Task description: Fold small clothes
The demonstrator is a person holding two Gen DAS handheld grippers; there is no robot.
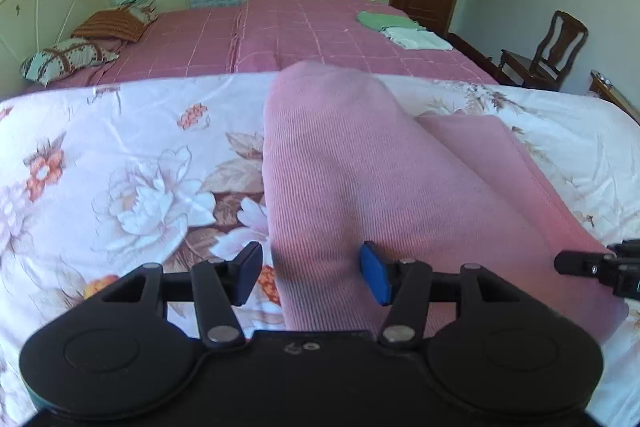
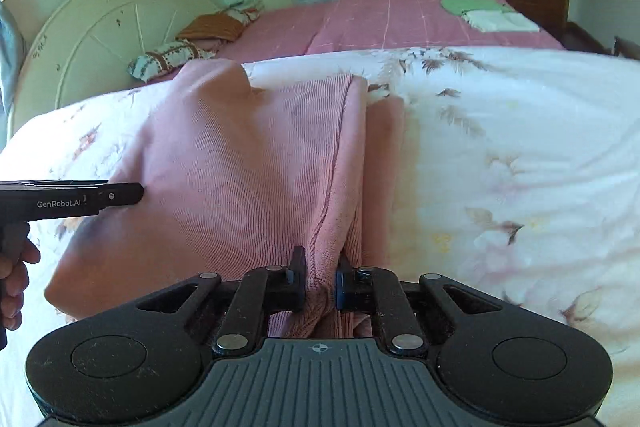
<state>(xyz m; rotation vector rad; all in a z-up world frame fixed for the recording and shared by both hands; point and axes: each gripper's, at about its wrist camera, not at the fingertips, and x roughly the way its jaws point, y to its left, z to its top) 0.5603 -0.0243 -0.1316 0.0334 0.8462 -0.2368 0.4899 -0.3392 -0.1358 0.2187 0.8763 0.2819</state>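
My right claw point(image 2: 319, 285) is pinched tight on a bunched edge of the pink knit garment point(image 2: 240, 163); cloth is gathered between the pads and lifted off the floral sheet point(image 2: 500, 147). My left claw point(image 1: 312, 273) stands about half open. The garment's near fold runs up between its fingers, but the pads don't look pressed on it, so no grip there.

The garment lies straight ahead of both claws, long axis running away from me toward the far pink bedspread point(image 1: 320, 27). The right claw has the right-hand hem; the left one sits at the left side of the same near end, tip just beside the cloth in the right wrist view.

My read: the left must close before any lift, then both carry the near end forward along that axis. The left is the nearer to the free corner.

A folded green and white pile point(image 1: 400, 29) sits far off, well apart.
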